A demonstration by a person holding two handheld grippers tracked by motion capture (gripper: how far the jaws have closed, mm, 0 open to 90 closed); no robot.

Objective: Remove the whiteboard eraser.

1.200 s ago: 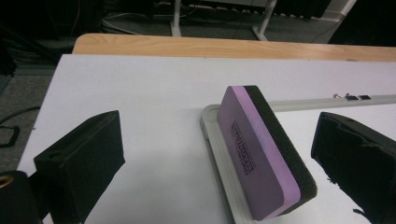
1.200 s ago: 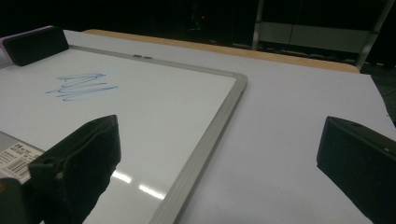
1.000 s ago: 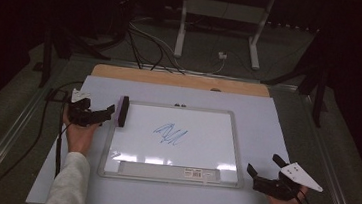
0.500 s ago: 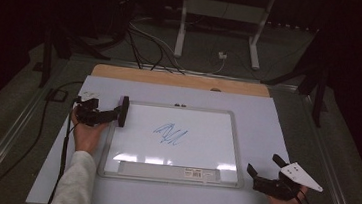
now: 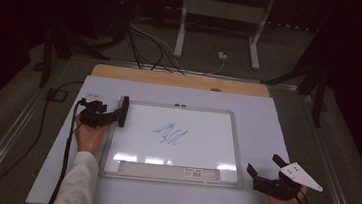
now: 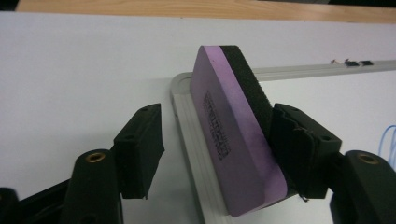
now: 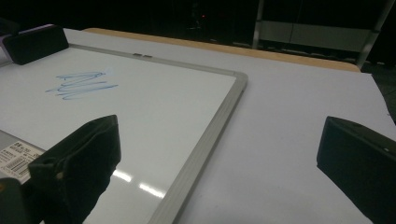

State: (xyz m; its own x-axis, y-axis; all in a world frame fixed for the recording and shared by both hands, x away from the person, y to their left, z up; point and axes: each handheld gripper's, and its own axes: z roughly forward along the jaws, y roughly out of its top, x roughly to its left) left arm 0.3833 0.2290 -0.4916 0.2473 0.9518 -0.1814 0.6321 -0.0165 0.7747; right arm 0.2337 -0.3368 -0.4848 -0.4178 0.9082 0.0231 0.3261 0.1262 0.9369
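A purple eraser with a black felt face (image 6: 233,140) stands on its long edge over the top left corner of the whiteboard (image 5: 236,142). My left gripper (image 6: 217,135) is open around it: the right jaw touches the felt side, and the left jaw stands clear of the purple side. In the high view the left gripper (image 5: 114,116) comes in from the left towards the eraser (image 5: 124,110). A blue scribble (image 5: 170,133) marks the middle of the board. My right gripper (image 5: 263,165) rests open and holds nothing off the board's lower right corner. From there I see the scribble (image 7: 81,84) and the eraser (image 7: 35,43).
The whiteboard lies on a white table top (image 5: 277,121) with a wooden strip (image 5: 181,80) along its far edge. A labelled tray (image 5: 172,170) runs along the board's near side. Cables and metal stand legs (image 5: 180,36) are on the floor beyond.
My left gripper has slid a little to the right, so its jaws now stand on either side of the eraser. The eraser and my right gripper have stayed put.
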